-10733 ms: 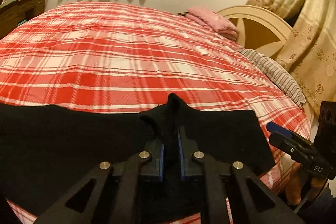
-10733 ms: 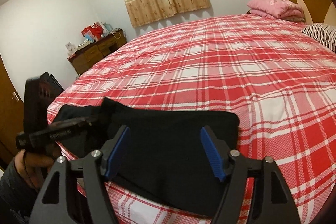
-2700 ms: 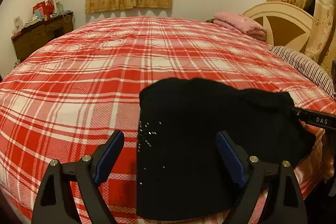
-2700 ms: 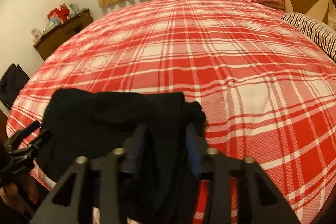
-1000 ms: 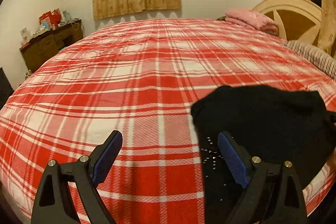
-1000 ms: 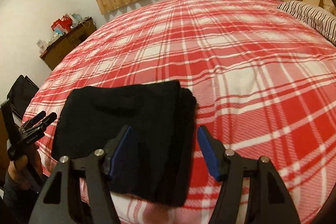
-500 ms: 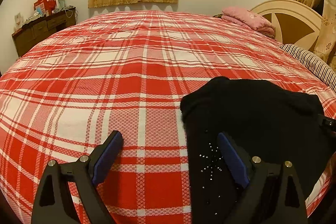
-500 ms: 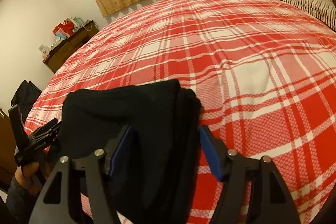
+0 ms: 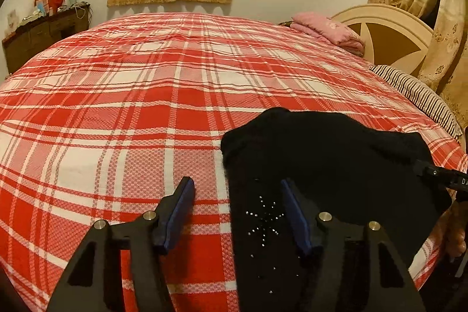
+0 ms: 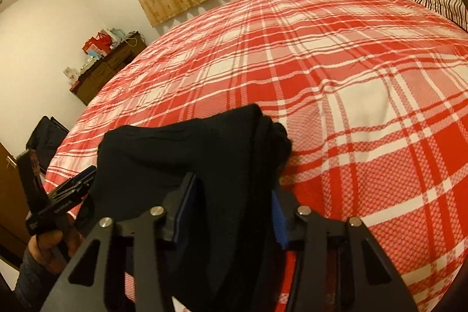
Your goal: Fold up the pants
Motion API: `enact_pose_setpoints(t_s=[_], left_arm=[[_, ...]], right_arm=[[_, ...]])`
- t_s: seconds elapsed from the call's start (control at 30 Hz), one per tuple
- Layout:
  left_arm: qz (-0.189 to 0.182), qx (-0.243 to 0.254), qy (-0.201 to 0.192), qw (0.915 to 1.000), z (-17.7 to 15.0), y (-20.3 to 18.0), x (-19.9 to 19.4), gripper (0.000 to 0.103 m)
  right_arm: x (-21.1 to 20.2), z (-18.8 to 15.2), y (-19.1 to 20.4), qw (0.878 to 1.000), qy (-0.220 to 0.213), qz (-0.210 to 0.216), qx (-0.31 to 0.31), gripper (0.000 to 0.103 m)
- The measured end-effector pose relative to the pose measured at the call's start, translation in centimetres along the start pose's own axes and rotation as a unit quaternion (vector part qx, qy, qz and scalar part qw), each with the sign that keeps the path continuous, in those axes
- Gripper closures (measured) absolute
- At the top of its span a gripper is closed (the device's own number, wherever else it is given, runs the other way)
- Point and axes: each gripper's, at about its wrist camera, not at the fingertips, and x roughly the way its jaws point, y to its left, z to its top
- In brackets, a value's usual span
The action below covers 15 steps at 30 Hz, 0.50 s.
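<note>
The black pants [image 9: 327, 165] lie folded into a compact stack on the red plaid bed [image 9: 146, 113], near its front edge. Small studs dot the near left part. My left gripper [image 9: 237, 205] is open and straddles the stack's left edge, one finger over the bedspread, one over the cloth. In the right wrist view the pants [image 10: 187, 148] fill the lower middle. My right gripper [image 10: 232, 206] has narrowed around the stack's right edge, with cloth between its blue pads [image 10: 187, 203]; a firm grip cannot be told. The other gripper [image 10: 67, 195] shows at the left.
A pink folded blanket [image 9: 327, 28] and a striped pillow [image 9: 418, 95] lie by the cream headboard [image 9: 389, 31] at the far right. A dark wooden dresser [image 9: 44, 34] stands against the left wall. A dark bag [image 10: 46, 136] sits on the floor at the left.
Both grippers have narrowed from wide open. The right one has closed in around the stack's right edge. The left one has shifted over the stack's left edge.
</note>
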Motion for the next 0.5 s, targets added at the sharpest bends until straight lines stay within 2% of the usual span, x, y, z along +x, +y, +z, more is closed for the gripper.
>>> enact_pose_setpoints(t_s=[0.1, 0.13, 0.23, 0.3, 0.37, 0.43, 0.5], left_arm=[[-0.017, -0.013, -0.002, 0.9998, 0.1, 0.5, -0.2, 0.045], [-0.025, -0.017, -0.002, 0.9995, 0.1, 0.6, -0.2, 0.051], [-0.041, -0.03, 0.002, 0.9987, 0.1, 0.7, -0.4, 0.053], [-0.043, -0.033, 0.0, 0.9985, 0.2, 0.7, -0.3, 0.053], [-0.043, -0.031, -0.003, 0.9986, 0.1, 0.5, -0.2, 0.052], [-0.042, -0.026, -0.005, 0.9988, 0.2, 0.3, -0.1, 0.052], [-0.046, -0.02, -0.007, 0.9987, 0.2, 0.2, 0.1, 0.052]], right_arm=[[-0.1, 0.1, -0.1, 1.0, -0.002, 0.004, 0.007, 0.062], [-0.3, 0.1, -0.2, 1.0, -0.004, 0.008, 0.01, 0.065], [-0.7, 0.0, -0.4, 1.0, -0.004, 0.016, 0.016, 0.067], [-0.7, 0.0, -0.5, 1.0, 0.002, 0.013, 0.018, 0.061], [-1.2, 0.0, -0.8, 1.0, 0.001, -0.005, 0.021, 0.048], [-1.8, -0.1, -1.2, 1.0, -0.01, -0.014, 0.023, 0.049], [-1.6, -0.3, -1.5, 1.0, 0.002, -0.009, 0.02, 0.049]])
